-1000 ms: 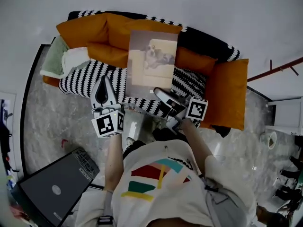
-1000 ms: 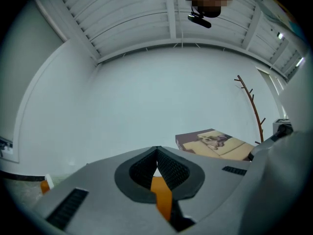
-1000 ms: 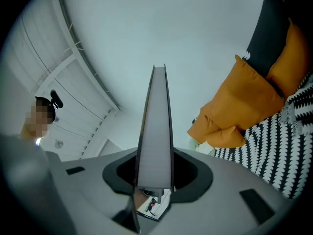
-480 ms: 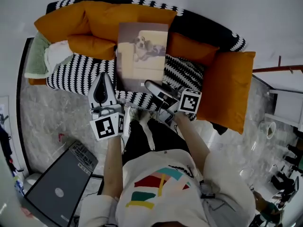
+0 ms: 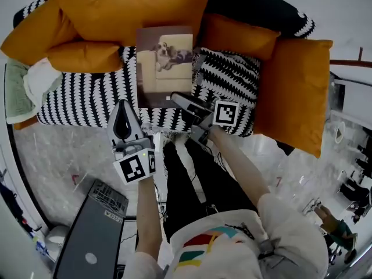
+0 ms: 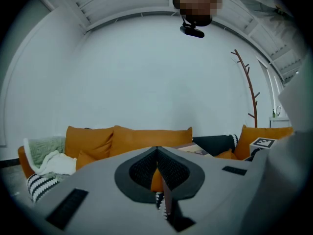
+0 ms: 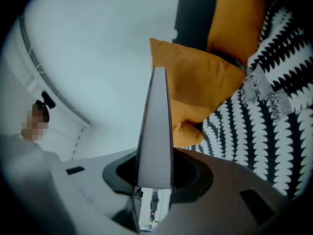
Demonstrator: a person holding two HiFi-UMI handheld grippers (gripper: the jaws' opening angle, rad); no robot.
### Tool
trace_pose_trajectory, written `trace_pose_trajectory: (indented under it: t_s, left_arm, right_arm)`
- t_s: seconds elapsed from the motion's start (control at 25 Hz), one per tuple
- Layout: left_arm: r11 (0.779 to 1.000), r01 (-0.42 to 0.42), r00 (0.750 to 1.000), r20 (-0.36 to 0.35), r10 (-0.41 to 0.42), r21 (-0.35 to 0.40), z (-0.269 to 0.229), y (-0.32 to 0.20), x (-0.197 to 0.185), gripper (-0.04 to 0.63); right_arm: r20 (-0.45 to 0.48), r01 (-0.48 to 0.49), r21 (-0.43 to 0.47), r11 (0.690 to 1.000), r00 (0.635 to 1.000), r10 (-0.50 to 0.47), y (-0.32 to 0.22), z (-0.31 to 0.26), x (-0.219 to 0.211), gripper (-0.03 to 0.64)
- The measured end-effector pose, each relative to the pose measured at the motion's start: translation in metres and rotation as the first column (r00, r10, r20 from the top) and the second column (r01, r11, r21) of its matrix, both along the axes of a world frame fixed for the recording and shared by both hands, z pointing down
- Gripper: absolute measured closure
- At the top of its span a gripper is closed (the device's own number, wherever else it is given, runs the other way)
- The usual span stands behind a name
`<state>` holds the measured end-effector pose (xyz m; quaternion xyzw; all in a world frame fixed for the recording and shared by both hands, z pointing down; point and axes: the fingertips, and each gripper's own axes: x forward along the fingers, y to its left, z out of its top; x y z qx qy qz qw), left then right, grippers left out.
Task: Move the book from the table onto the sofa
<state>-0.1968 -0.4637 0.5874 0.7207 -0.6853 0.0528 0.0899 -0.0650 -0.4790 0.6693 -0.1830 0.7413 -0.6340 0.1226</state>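
The book [image 5: 164, 65], with a dog on its cover, hangs over the sofa's black-and-white knit seat [image 5: 87, 97], in front of the orange back cushions [image 5: 133, 7]. My right gripper [image 5: 177, 100] is shut on the book's near edge. In the right gripper view the book [image 7: 156, 126] shows edge-on between the jaws of the right gripper [image 7: 155, 166]. Whether it rests on the seat I cannot tell. My left gripper [image 5: 124, 104] hovers at the seat's front edge, left of the book, shut and holding nothing. In its own view the left gripper [image 6: 157, 151] faces the sofa back.
Green and white blankets [image 5: 26, 89] lie at the sofa's left end. A large orange cushion [image 5: 296, 92] stands at its right arm. A grey laptop [image 5: 87, 237] sits low on the left above the marble floor. A coat stand [image 6: 247, 89] rises behind the sofa.
Both grippers have come down and closer to the sofa. The book went with the right gripper, from in front of the backrest down over the seat. The sofa fills more of the view.
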Motion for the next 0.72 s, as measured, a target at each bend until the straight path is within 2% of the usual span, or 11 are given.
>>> trace_pose_trajectory:
  t_s: [0.16, 0.36, 0.56, 0.72]
  left_arm:
    - [0.997, -0.014, 1.0, 0.026, 0.016, -0.077, 0.051, 0.005, -0.003, 0.589]
    - [0.993, -0.033, 0.999, 0.027, 0.037, -0.111, 0.084, 0.026, 0.006, 0.589]
    - [0.989, -0.057, 0.998, -0.004, 0.057, -0.136, 0.12, 0.021, 0.027, 0.589]
    - [0.987, -0.071, 0.997, -0.022, 0.068, -0.142, 0.132, 0.018, 0.037, 0.589]
  right_arm:
    - [-0.026, -0.002, -0.081, 0.997, 1.0, 0.0, 0.004, 0.066, -0.007, 0.465]
    - [-0.057, -0.024, -0.138, 0.99, 0.998, 0.017, 0.004, 0.129, -0.01, 0.465]
    - [-0.112, 0.079, -0.218, 0.973, 0.988, -0.105, 0.018, 0.18, -0.021, 0.465]
    - [-0.188, 0.145, -0.28, 0.949, 0.961, -0.202, 0.038, 0.211, -0.024, 0.463]
